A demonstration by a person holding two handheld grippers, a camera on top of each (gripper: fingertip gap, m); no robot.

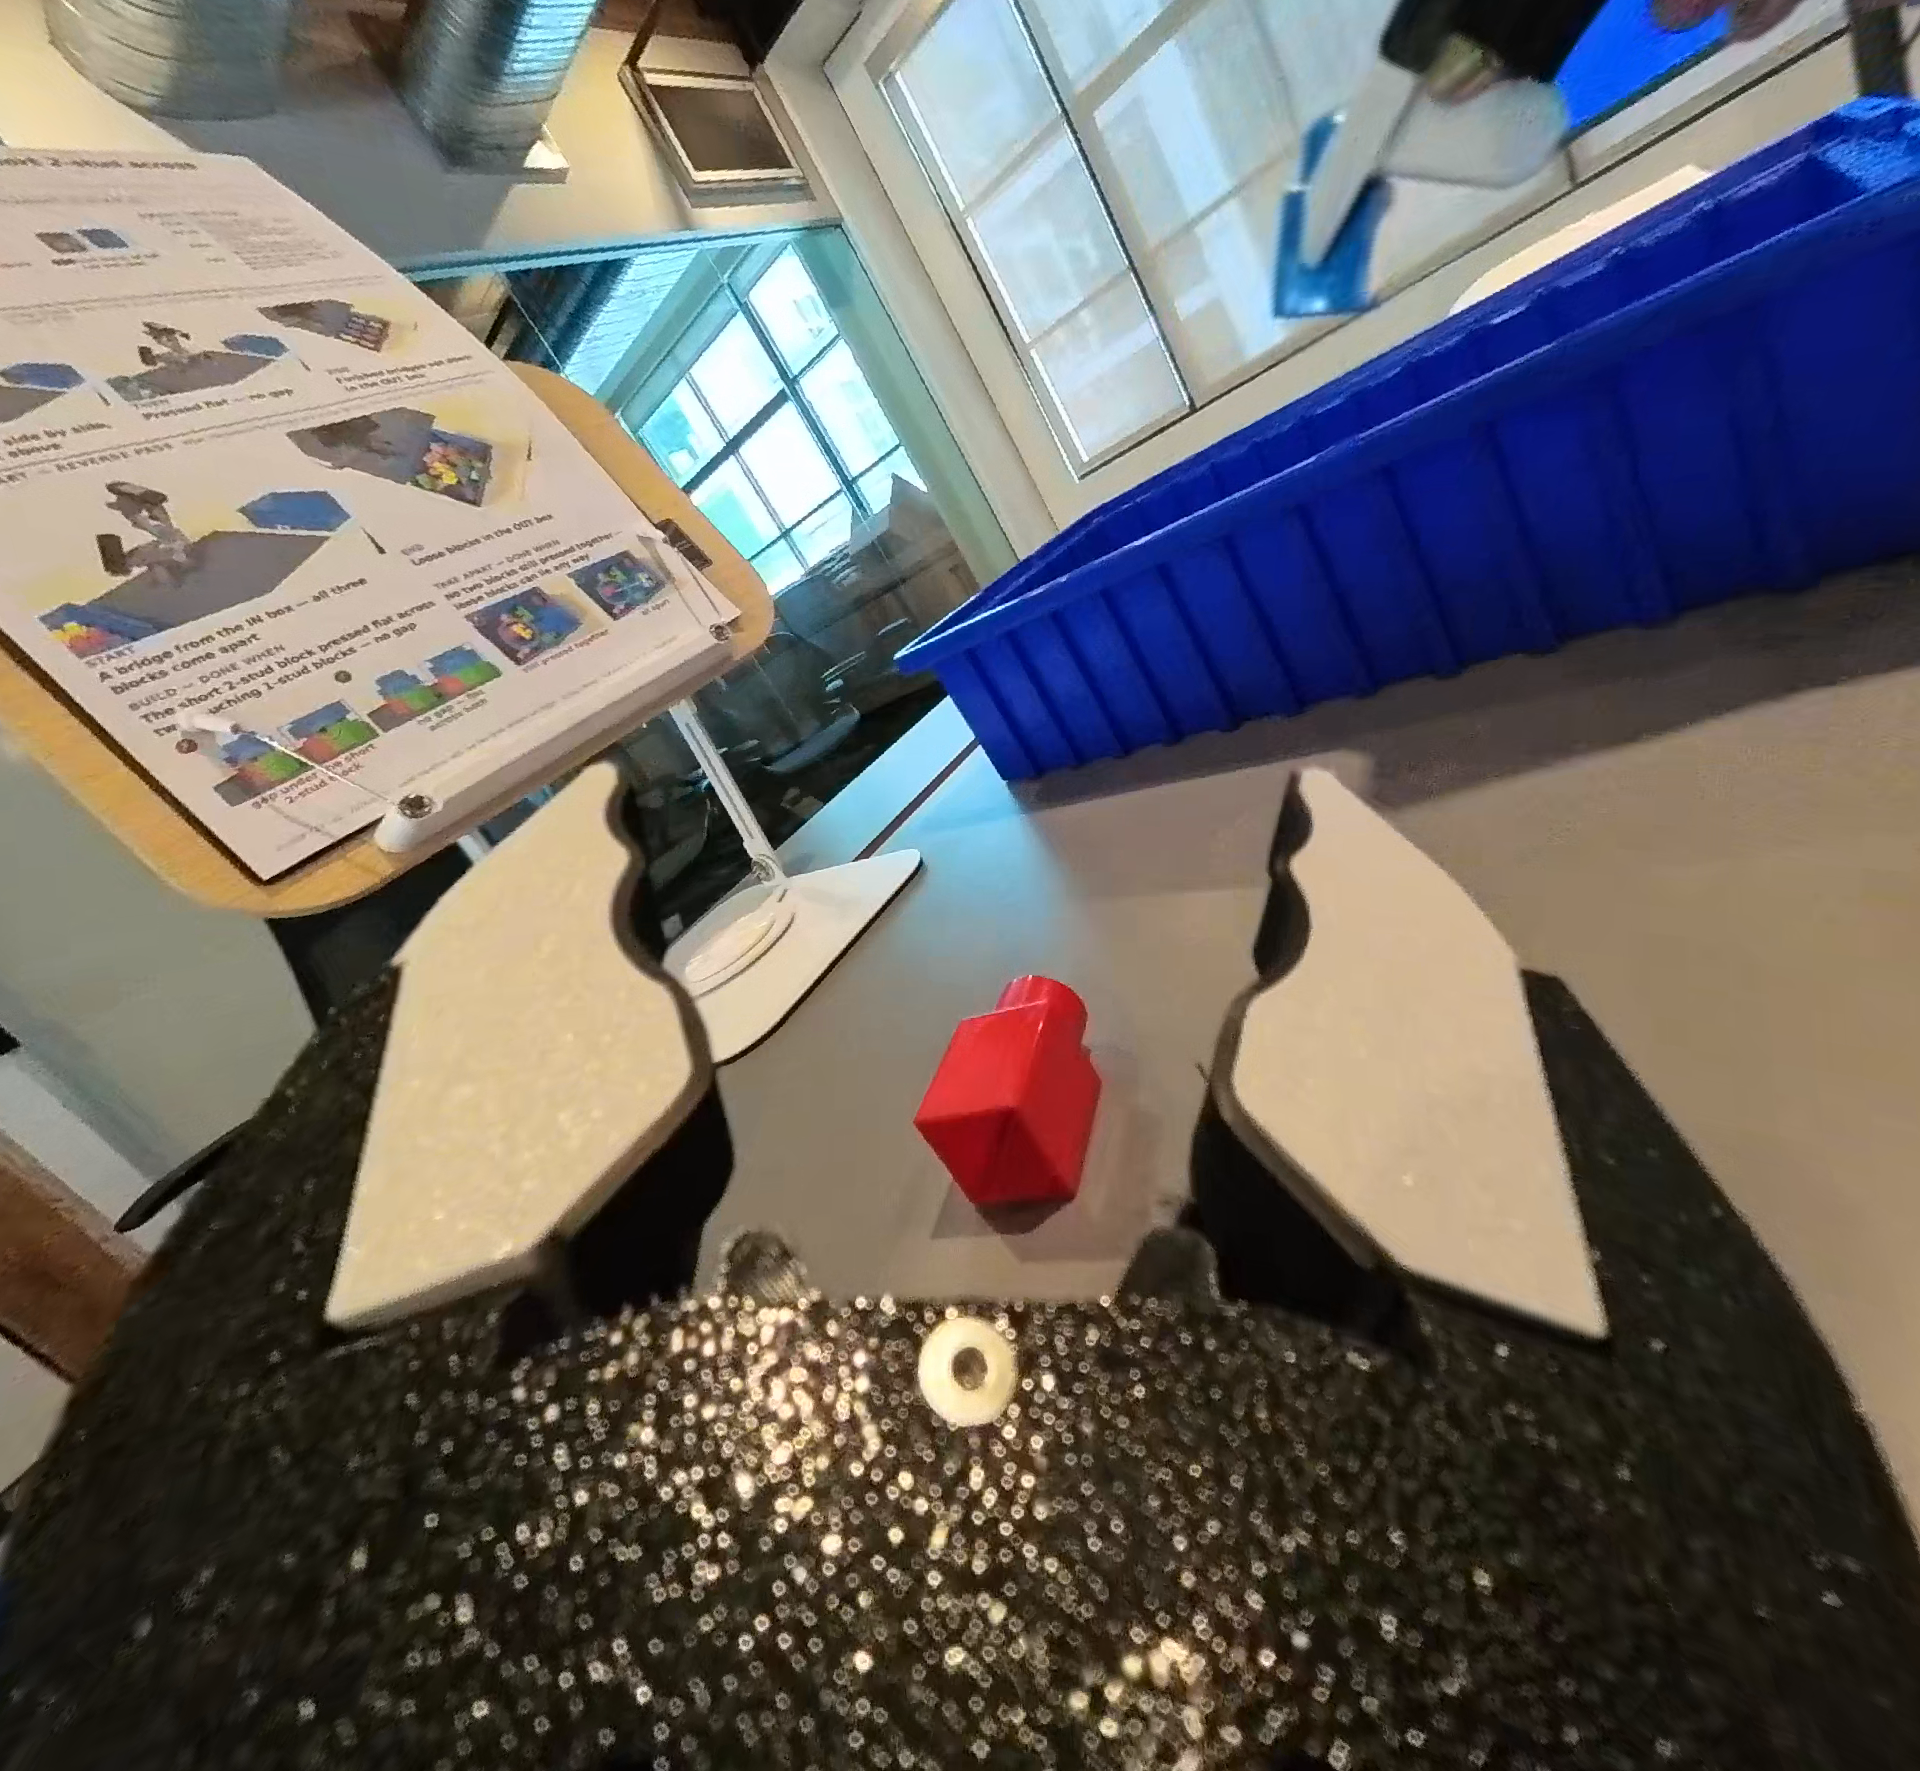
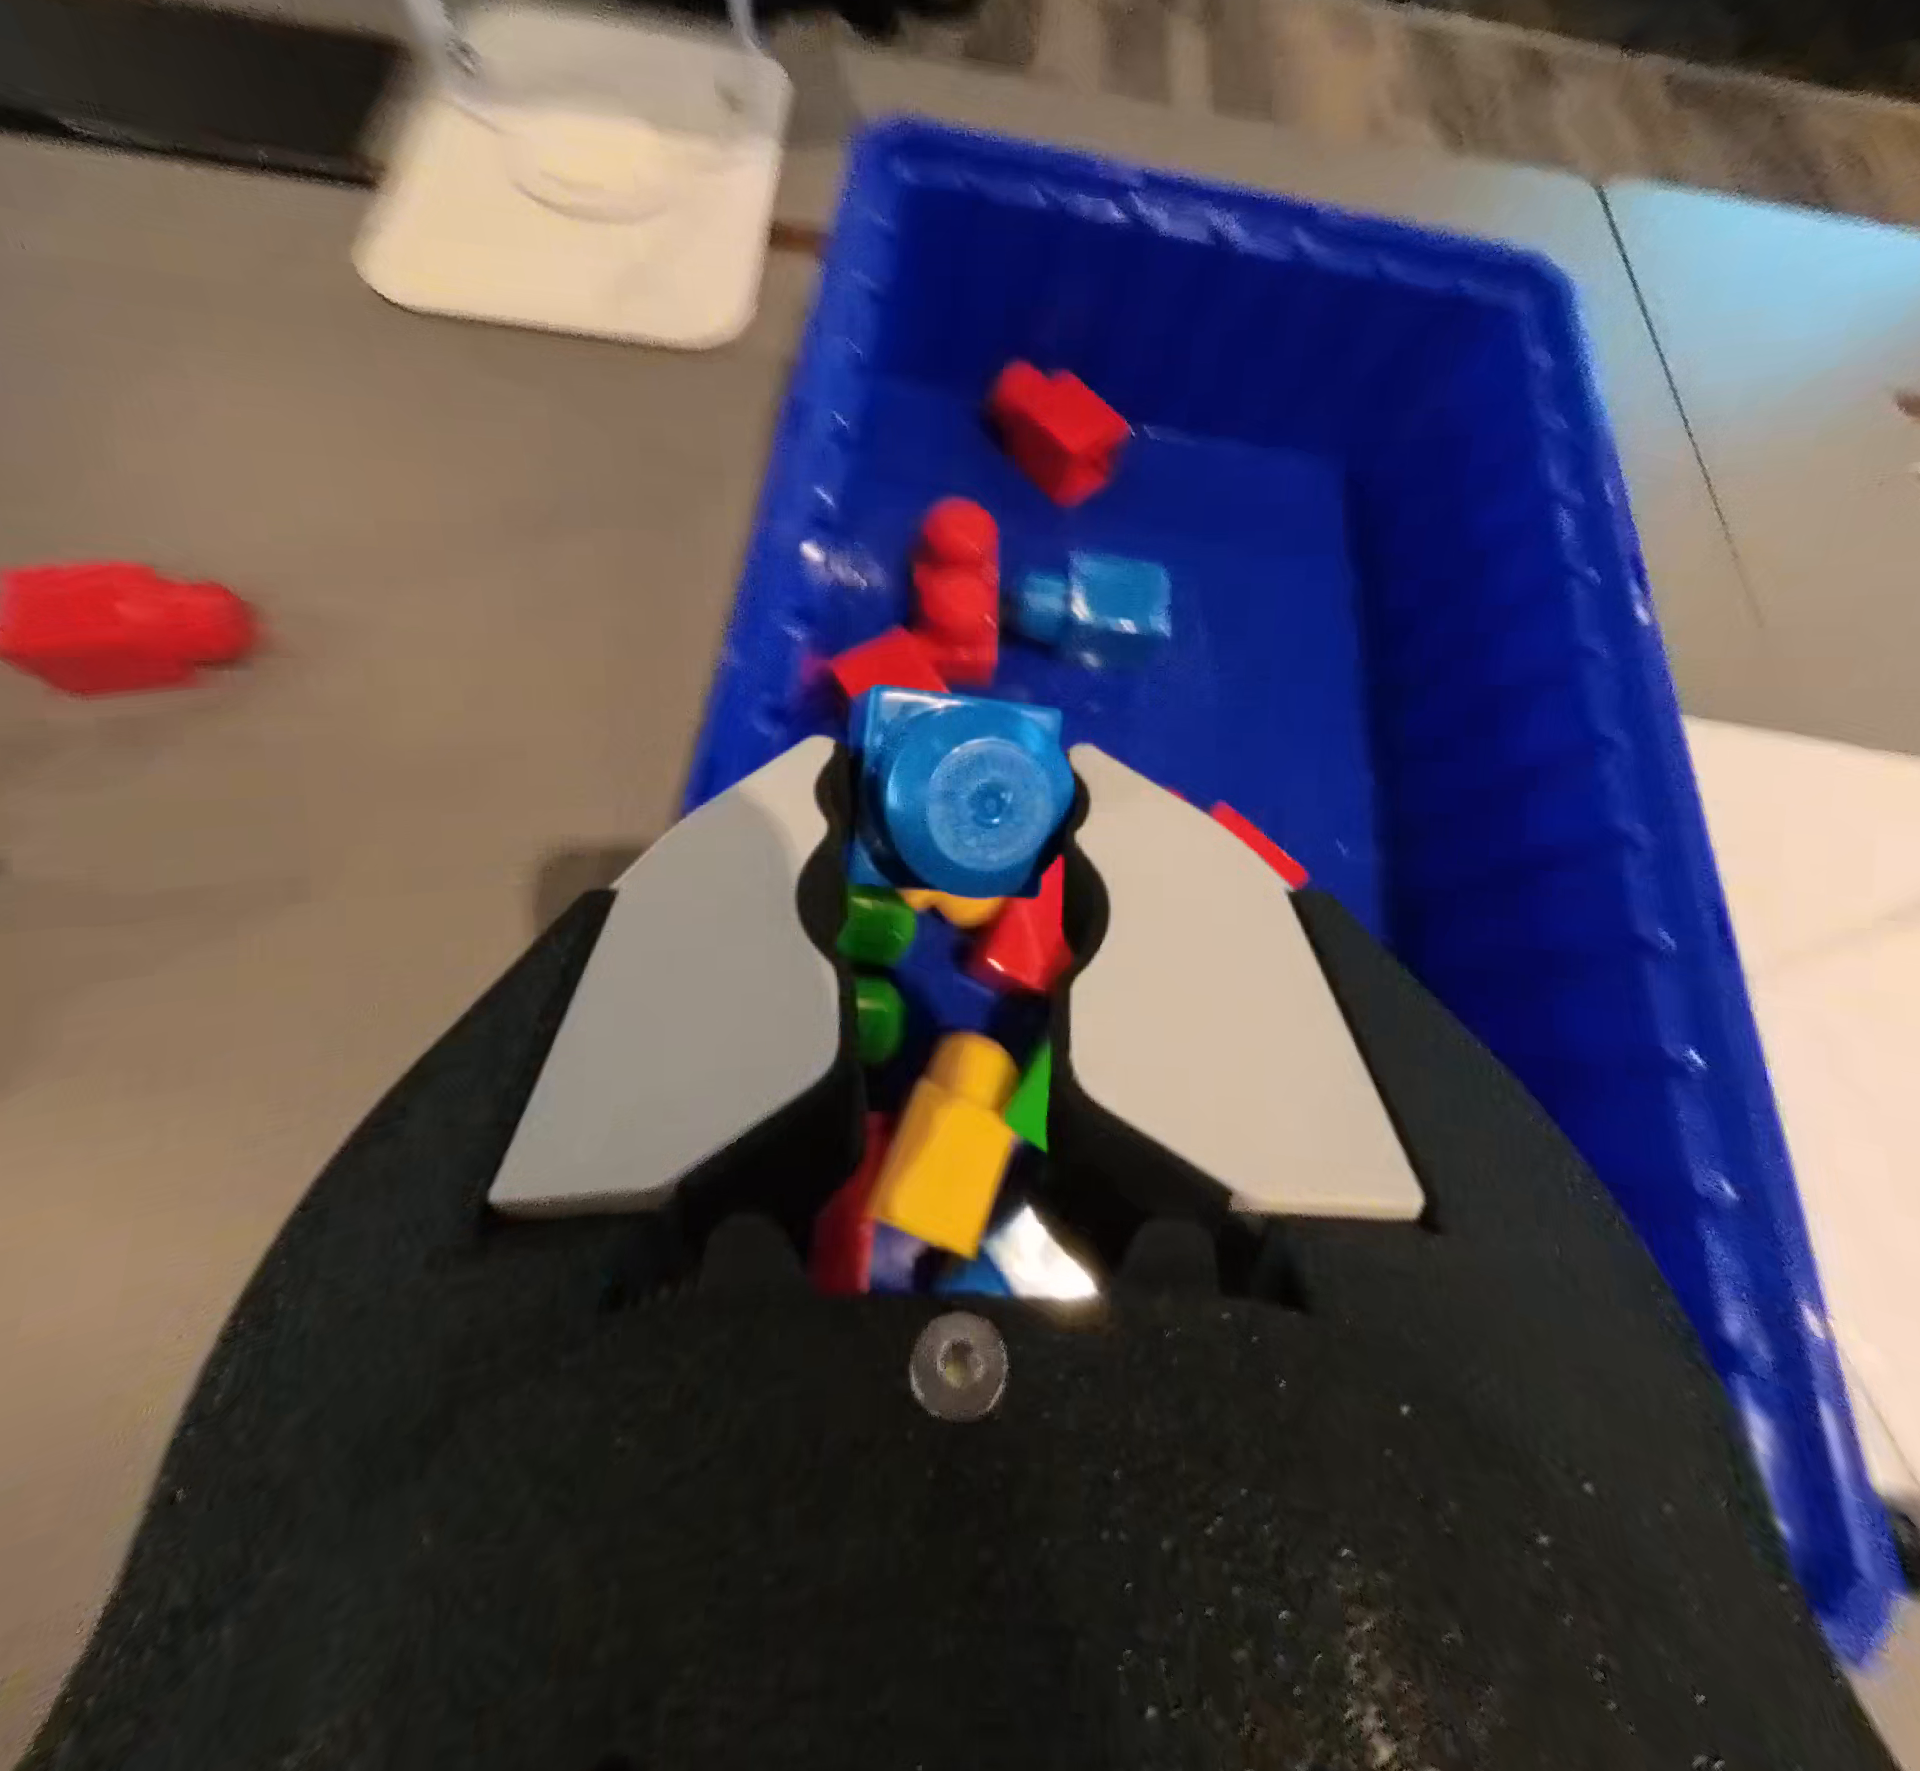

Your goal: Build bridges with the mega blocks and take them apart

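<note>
A red one-stud block [image 1: 1013, 1113] lies on its side on the grey table, between the spread fingers of my left gripper [image 1: 951, 874], which is open and empty just above it. The same block shows blurred at the left of the right wrist view [image 2: 120, 625]. My right gripper [image 2: 951, 791] is shut on a blue one-stud block [image 2: 961, 791], stud towards the camera, held above the blue bin [image 2: 1455, 682]. Several red, blue, green and yellow blocks lie loose in that bin. The right gripper also shows far off in the left wrist view [image 1: 1340, 235].
The blue bin [image 1: 1455, 558] stands on the table ahead and to the right of my left gripper. A white stand base [image 1: 790, 932] with a wooden board and instruction sheet [image 1: 312, 495] is at the left; the base shows too in the right wrist view [image 2: 582, 183]. About 30 cm separates my left fingertips from my right.
</note>
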